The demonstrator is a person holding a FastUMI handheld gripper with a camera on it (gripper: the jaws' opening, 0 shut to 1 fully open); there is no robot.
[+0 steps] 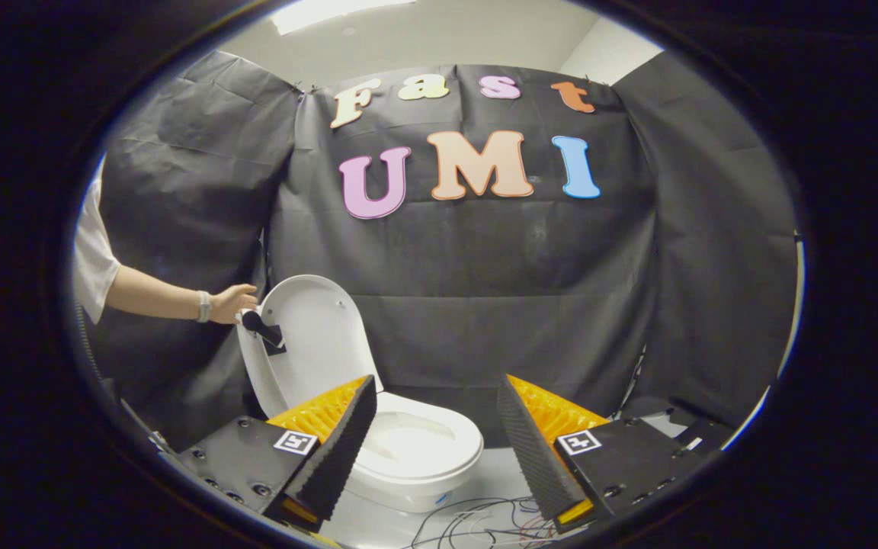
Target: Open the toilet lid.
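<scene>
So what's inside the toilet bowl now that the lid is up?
The toilet bowl looks white and bare inside. One finger of the open gripper covers its near left part. The lid stands raised, a person's hand at its edge.

The gripper view rides on the tongs (433,450), looking forward along their spread fingers. It faces the booth's far wall (485,259) from low down, with the toilet (408,450) near.

Wrinkled black cloth walls (530,305), pale floor (485,476) with loose wires (477,522), white ceiling light (332,11).
</scene>
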